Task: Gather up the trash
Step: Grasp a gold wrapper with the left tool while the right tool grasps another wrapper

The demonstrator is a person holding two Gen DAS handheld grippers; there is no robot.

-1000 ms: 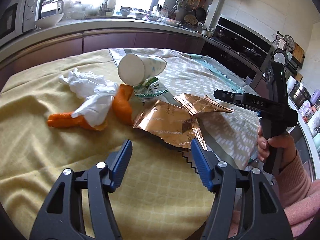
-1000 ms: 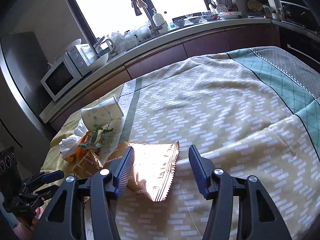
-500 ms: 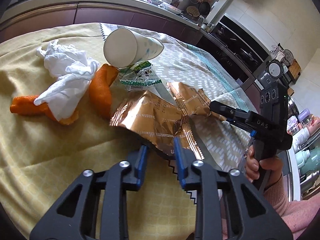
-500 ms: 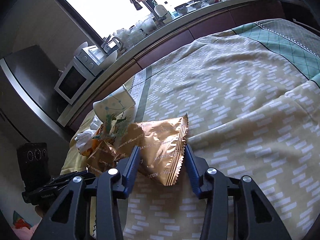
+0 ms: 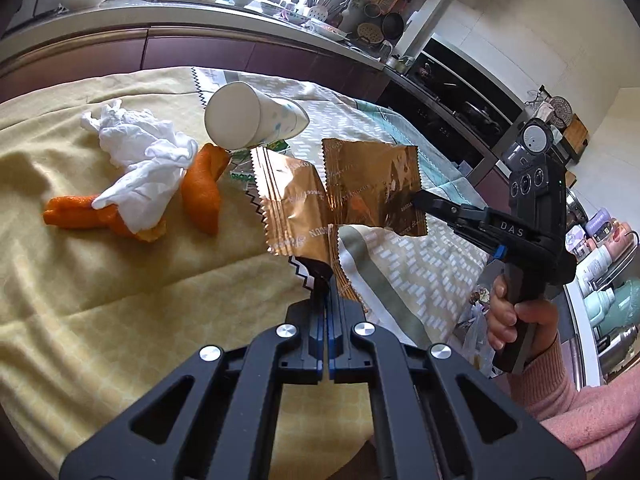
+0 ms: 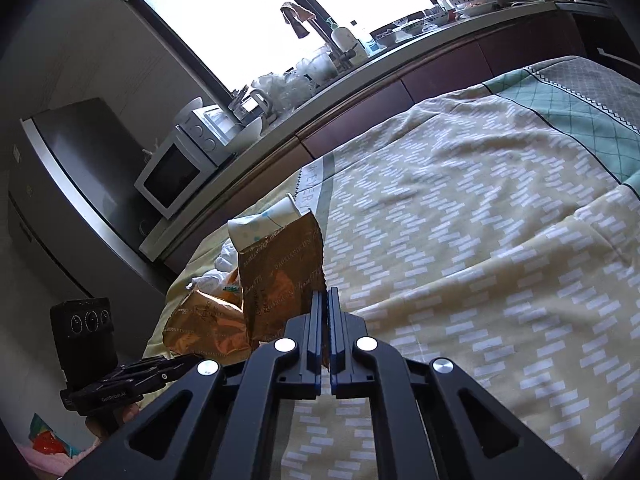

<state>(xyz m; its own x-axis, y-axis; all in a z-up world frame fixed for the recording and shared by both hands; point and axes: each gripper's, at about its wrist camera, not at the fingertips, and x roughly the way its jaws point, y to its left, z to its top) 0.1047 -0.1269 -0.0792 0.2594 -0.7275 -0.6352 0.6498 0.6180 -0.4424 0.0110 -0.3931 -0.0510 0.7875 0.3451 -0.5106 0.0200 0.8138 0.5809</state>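
Observation:
Two gold snack wrappers are held up off the tablecloth point(image 5: 120, 300). My left gripper point(image 5: 325, 276) is shut on the lower corner of one gold wrapper point(image 5: 296, 204). My right gripper point(image 6: 325, 296) is shut on the edge of the other gold wrapper point(image 6: 280, 276). In the left wrist view that right gripper point(image 5: 418, 200) comes in from the right and pinches its wrapper point(image 5: 372, 184). Behind them a white paper cup point(image 5: 248, 120) lies on its side. A crumpled white tissue point(image 5: 140, 160) lies over orange peels point(image 5: 200, 192). A small green wrapper point(image 5: 240, 160) lies under the cup.
A person's hand point(image 5: 516, 316) in a pink sleeve holds the right gripper's handle. A curved kitchen counter with a microwave point(image 6: 176, 172) runs behind the table, a fridge point(image 6: 60, 184) stands at the left and an oven point(image 5: 460, 100) at the right. The patterned cloth point(image 6: 480, 240) stretches to the right.
Both grippers went from open to shut, each on a gold wrapper. The wrappers, flat on the cloth before, now stand lifted off it.

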